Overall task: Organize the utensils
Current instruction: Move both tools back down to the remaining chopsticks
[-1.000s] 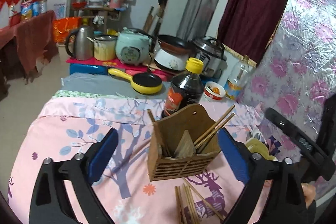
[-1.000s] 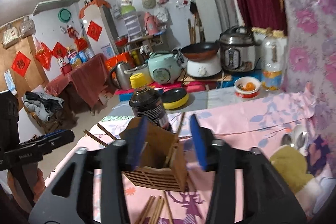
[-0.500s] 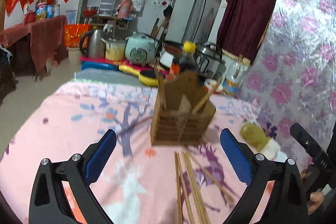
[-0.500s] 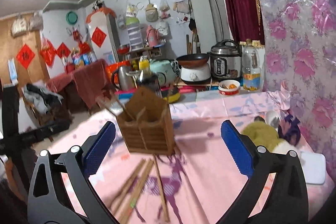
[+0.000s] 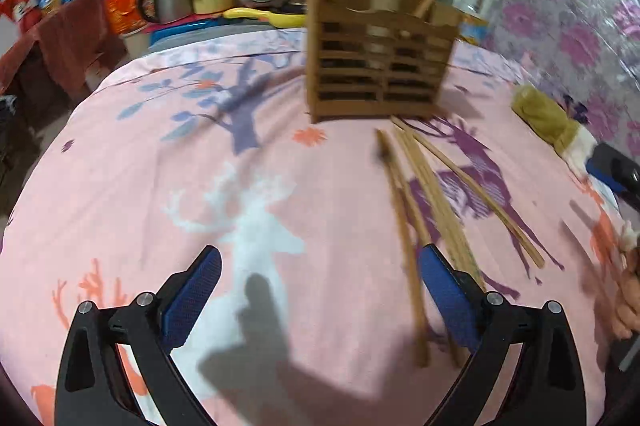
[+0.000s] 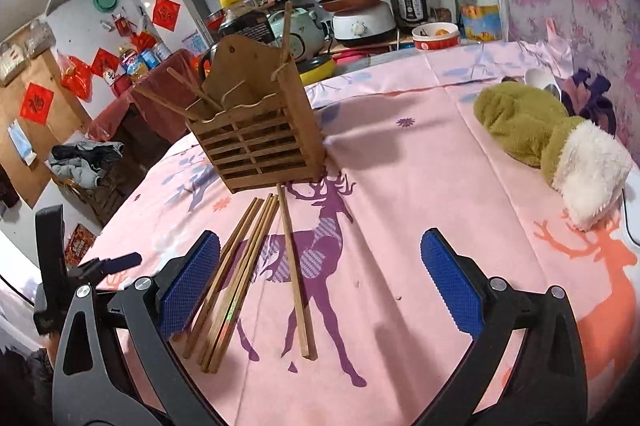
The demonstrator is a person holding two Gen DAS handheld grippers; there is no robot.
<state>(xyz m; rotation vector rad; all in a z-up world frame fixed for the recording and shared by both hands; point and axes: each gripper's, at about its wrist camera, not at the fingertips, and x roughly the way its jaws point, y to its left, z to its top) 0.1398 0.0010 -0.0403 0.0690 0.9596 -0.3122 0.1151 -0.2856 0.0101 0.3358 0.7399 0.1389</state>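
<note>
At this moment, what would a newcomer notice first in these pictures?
The wooden utensil holder stands mid-table with a few chopsticks already in it. Loose chopsticks lie on the pink deer tablecloth just in front of it, between both open grippers. A green plush toy rests at the right.

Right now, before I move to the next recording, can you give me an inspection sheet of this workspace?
Surface: pink deer-print cloth over the table.
Job's things: wooden holder upright, some chopsticks in it; loose chopsticks lying flat in front.
Clutter: green plush toy at the right; dark bottle behind the holder.
Grippers: left gripper open, empty; right gripper open, empty, above the loose chopsticks.
Cables: nothing seen.
Surroundings: cookers, kettle, pans beyond the table.
</note>
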